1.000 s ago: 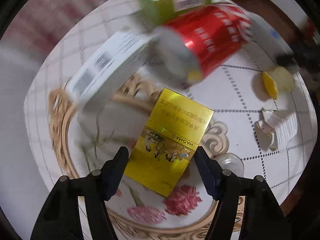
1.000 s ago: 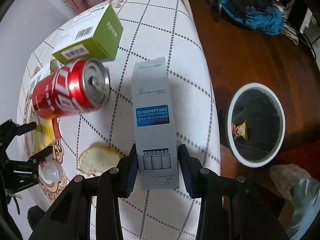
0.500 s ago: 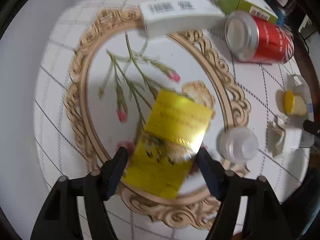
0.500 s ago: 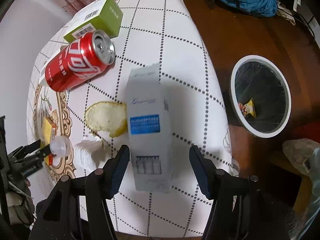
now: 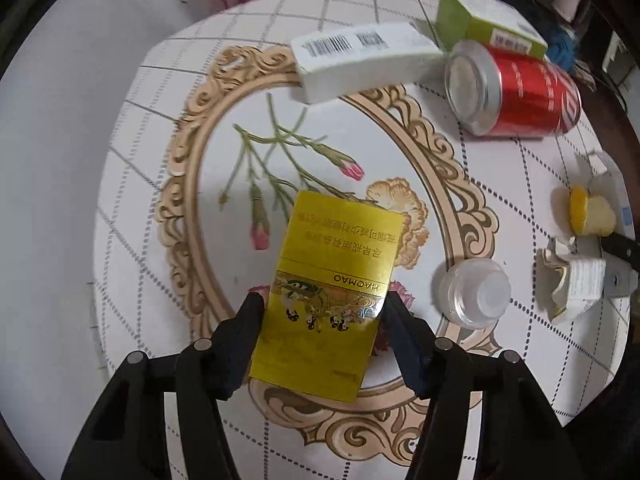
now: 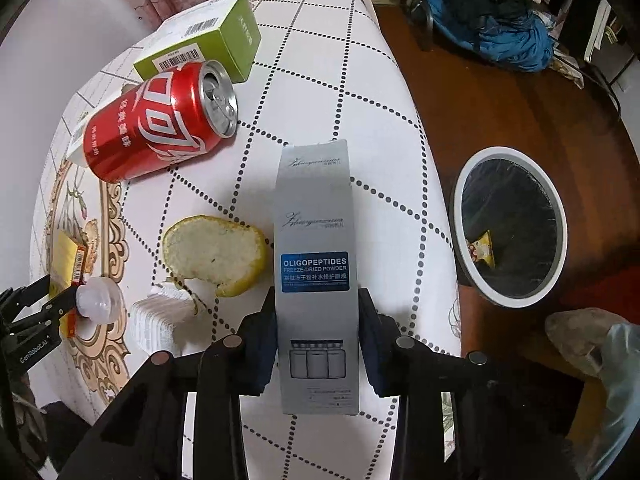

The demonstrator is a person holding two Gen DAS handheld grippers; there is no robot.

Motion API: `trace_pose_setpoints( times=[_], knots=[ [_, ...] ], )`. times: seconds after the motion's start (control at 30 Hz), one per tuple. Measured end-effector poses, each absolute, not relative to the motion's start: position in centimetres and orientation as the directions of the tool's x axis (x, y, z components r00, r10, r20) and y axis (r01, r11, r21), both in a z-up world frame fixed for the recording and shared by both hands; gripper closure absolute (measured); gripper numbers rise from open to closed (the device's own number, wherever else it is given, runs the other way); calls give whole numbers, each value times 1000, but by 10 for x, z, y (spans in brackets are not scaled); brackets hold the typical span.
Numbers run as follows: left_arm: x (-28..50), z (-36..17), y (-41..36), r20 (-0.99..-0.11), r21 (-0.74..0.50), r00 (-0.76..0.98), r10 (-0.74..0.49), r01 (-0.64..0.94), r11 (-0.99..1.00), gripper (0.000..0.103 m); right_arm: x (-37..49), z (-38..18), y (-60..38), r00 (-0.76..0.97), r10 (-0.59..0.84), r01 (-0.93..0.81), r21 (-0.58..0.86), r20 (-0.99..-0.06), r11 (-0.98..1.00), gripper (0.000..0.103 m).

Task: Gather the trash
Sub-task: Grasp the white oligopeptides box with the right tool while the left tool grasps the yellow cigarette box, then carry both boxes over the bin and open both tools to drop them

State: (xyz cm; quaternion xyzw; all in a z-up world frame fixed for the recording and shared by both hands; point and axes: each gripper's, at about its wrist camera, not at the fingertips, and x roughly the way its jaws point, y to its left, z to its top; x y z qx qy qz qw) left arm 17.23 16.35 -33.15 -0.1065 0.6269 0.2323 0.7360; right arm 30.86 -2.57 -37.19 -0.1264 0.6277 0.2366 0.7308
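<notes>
two hand-held grippers were each seen clamped on a piece of trash above the round table [image 6: 328,60]. the left gripper [image 5: 322,312] was closed on a yellow cigarette pack [image 5: 334,280], its fingers pressed against the pack's two long edges near the lower end, so that the pack's long axis ran forward along the fingers, over the flower-printed centre of the cloth. the right gripper [image 6: 318,320] was closed in the same way on a grey carton [image 6: 314,280], held by its long sides with its length pointing away from the camera, above the table's right edge.

the relation on which the coming move was judged to turn: the bin [image 6: 510,224], lined in black and already holding one wrapper, stood on the floor to the right of the table, just beside the grey carton and well apart from the cigarette pack. the right gripper was therefore the nearer, and a short swing to the right was judged enough to bring the carton over the bin's mouth; the left load would have to cross the whole table.

left on the cloth were a red can [image 6: 160,120] on its side, a green box [image 6: 200,40], a white box [image 5: 360,60], a piece of peel [image 6: 216,256], a small clear jar [image 5: 474,292] and crumpled paper [image 5: 572,284].
</notes>
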Motion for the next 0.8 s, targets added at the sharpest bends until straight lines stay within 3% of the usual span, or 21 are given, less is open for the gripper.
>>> trace_pose_setpoints(
  times=[0.4,0.63,0.8],
  knots=[
    [151,-227,112,-897,147,279,342,-543,827,46,284,-299,-56,161,381,-513,253,-910,820,66],
    [183,-169,55,-854,42,429,293,-505,862,46,298,-247,-110,230,474,-470,330,-850,819,66],
    [232,-162,2,-843,-29,496,208,-429,903,46,327,-227,-173,298,481,-398,351,-825,848,66]
  ],
)
